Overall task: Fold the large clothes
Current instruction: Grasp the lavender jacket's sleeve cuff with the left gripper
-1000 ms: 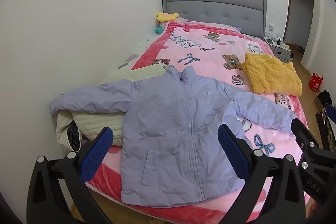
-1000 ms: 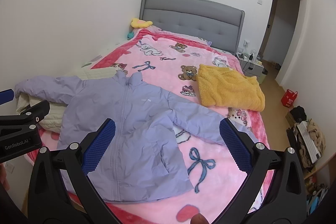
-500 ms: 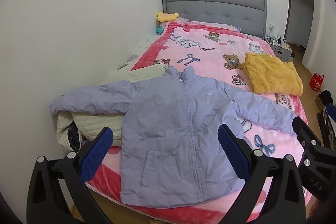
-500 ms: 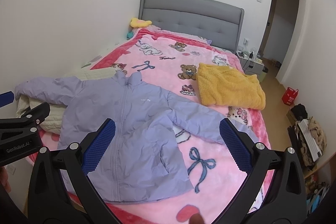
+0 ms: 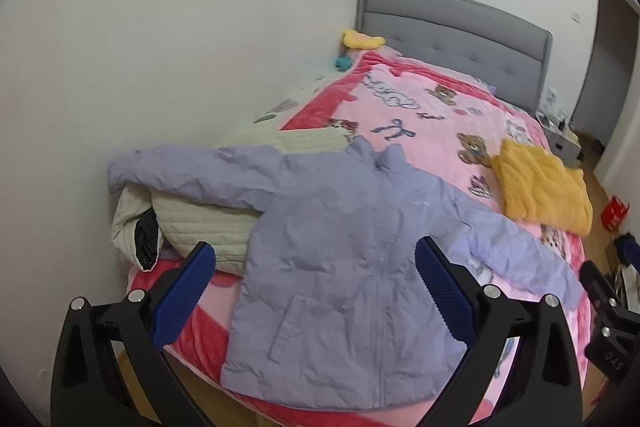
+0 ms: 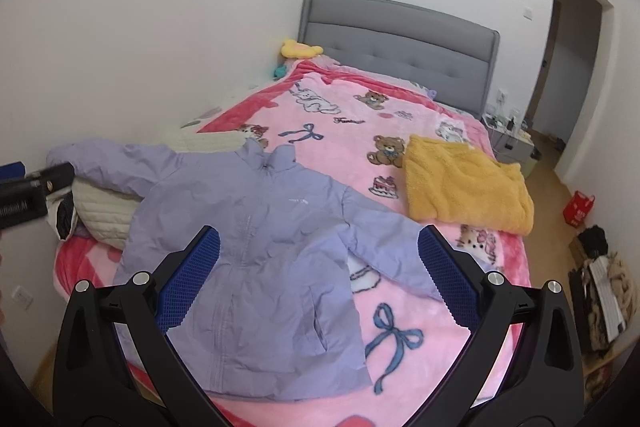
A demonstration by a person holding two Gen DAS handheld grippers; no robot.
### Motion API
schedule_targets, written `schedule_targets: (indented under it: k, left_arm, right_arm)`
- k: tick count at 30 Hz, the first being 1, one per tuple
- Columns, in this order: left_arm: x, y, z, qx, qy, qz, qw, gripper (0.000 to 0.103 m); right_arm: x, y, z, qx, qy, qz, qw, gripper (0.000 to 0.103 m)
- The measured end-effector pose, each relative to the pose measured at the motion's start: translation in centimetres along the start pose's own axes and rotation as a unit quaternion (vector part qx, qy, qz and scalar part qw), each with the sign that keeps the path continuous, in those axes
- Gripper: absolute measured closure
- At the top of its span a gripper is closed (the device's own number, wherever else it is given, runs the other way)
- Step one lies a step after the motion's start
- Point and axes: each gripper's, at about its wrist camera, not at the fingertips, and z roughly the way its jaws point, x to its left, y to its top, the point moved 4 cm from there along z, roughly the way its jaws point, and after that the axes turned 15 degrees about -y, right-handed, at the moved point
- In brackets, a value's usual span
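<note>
the lavender puffer jacket (image 5: 352,251) lies spread face up, zipped, across the foot of the bed (image 6: 400,131), sleeves out, one sleeve over a cream quilted garment (image 5: 200,223); a folded yellow fleece (image 6: 464,183) sits just beyond the jacket. no containers show clearly. folding seems not yet begun: the left gripper (image 5: 316,287) and right gripper (image 6: 320,275) hover above the jacket, jaws wide, empty; next likely calls for pinching a sleeve.
</note>
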Motion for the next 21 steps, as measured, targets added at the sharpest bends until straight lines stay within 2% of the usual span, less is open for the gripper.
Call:
schedule_targets:
  k: [3, 6, 8, 9, 11, 14, 17, 19, 21]
  left_arm:
    - [4.0, 0.7, 1.9, 0.006, -0.019, -0.009, 0.9998, 0.005]
    - [9.6, 1.4, 5.0, 0.033, -0.012, -0.013, 0.9993, 0.005]
    - [14.2, 2.0, 6.9, 0.041, -0.003, -0.021, 0.9989, 0.007]
    - [16.5, 2.3, 7.7, 0.046, 0.0, -0.03, 0.9985, 0.012]
    - [22.3, 2.9, 9.7, 0.058, -0.007, -0.062, 0.9964, 0.015]
    - [29.8, 4.1, 11.1, 0.033, 0.001, -0.088, 0.9956, 0.015]
    - [36.8, 5.1, 12.4, -0.003, -0.003, -0.1, 0.995, 0.015]
    - [40.9, 5.6, 13.2, -0.024, 0.018, -0.096, 0.995, 0.014]
    - [45.0, 5.8, 14.3, -0.014, 0.018, -0.107, 0.994, 0.014]
  right_arm:
    - [1.3, 0.7, 0.6, -0.01, -0.013, 0.011, 1.0, 0.008]
    - [3.5, 1.8, 1.2, 0.0, -0.036, 0.033, 0.999, 0.008]
    - [5.7, 2.6, 1.7, 0.014, -0.035, 0.054, 0.998, 0.008]
    - [6.4, 2.8, 1.8, 0.016, -0.036, 0.059, 0.998, 0.008]
    - [9.2, 3.6, 2.1, 0.021, -0.047, 0.066, 0.996, 0.008]
    - [13.1, 4.8, 2.4, 0.015, -0.048, 0.057, 0.997, 0.008]
    - [17.1, 5.9, 2.7, 0.002, -0.054, 0.019, 0.998, 0.008]
    - [19.5, 6.2, 3.3, 0.001, -0.049, -0.005, 0.999, 0.008]
    - [21.6, 6.5, 4.1, 0.007, -0.041, -0.021, 0.999, 0.008]
